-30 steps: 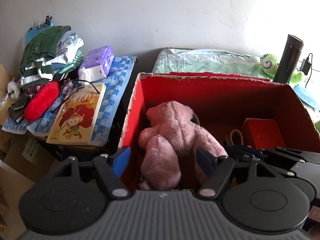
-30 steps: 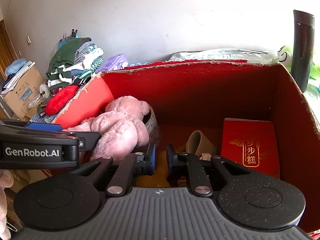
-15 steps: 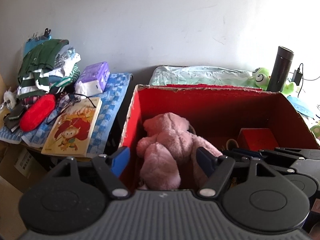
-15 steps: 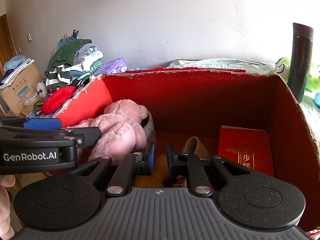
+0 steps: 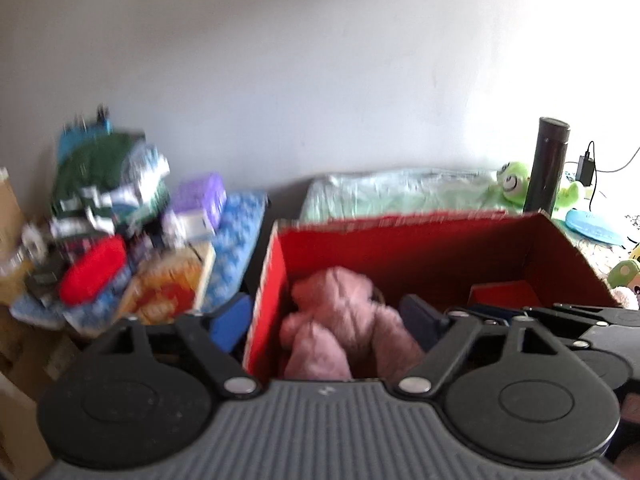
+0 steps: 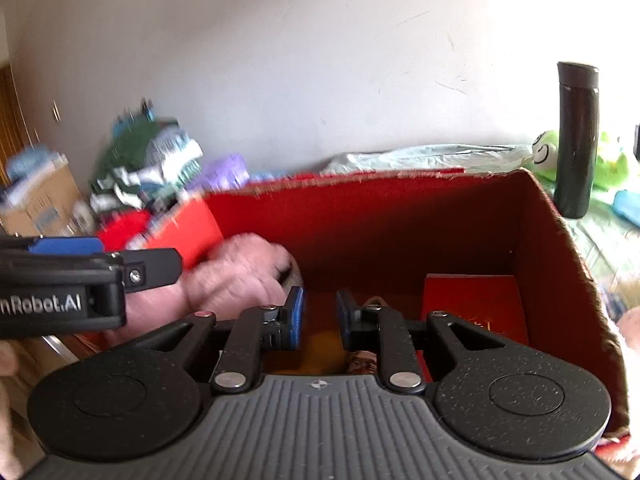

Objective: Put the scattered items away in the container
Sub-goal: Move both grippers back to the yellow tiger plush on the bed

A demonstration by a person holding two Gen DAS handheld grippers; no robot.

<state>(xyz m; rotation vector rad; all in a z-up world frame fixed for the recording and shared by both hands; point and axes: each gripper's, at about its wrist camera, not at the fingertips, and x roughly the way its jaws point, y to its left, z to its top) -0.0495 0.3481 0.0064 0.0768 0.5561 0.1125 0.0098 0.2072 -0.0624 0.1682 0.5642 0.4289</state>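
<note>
Plush toy, pink, lies at the left of the red box as both grippers pull back and up: left gripper wide apart, empty; right gripper opened slightly, empty. Scattered items remain far left.

Pink plush toy slumped inside open red box.
</note>
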